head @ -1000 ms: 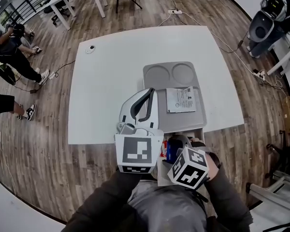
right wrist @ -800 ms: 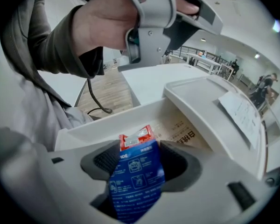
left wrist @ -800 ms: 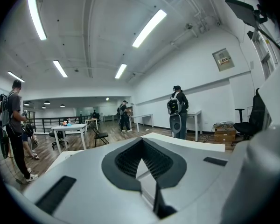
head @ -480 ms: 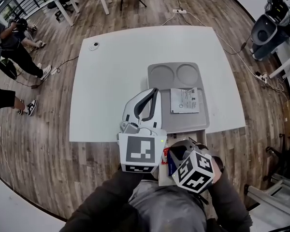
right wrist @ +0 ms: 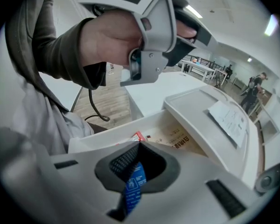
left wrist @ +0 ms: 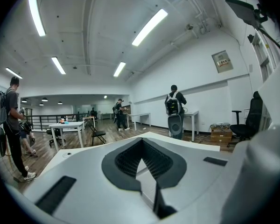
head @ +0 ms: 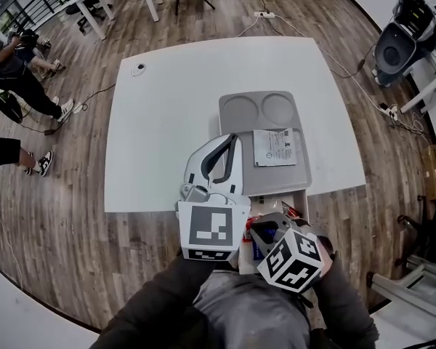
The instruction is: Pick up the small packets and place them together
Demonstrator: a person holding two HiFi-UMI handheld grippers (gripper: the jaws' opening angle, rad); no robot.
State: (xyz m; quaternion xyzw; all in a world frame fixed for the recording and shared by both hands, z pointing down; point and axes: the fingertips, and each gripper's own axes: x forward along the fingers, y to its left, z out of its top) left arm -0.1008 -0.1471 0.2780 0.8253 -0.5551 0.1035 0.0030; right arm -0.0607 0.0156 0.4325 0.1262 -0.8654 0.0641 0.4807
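Nearest, over the white box [right wrist: 113,133] at the table's near edge, the right gripper [head: 264,233] is clenched on a blue packet [right wrist: 133,183]. A red packet [right wrist: 138,136] and a tan printed one [right wrist: 176,141] lie in the box below it. Just left, the left gripper [head: 229,142] has its jaws pressed together with nothing between them. It hangs over the left rim of the grey tray [head: 240,133], between box and tray. A printed sheet [head: 274,147] lies on the tray's right side. Far left on the white table [head: 167,122] sits a small round thing [head: 136,69].
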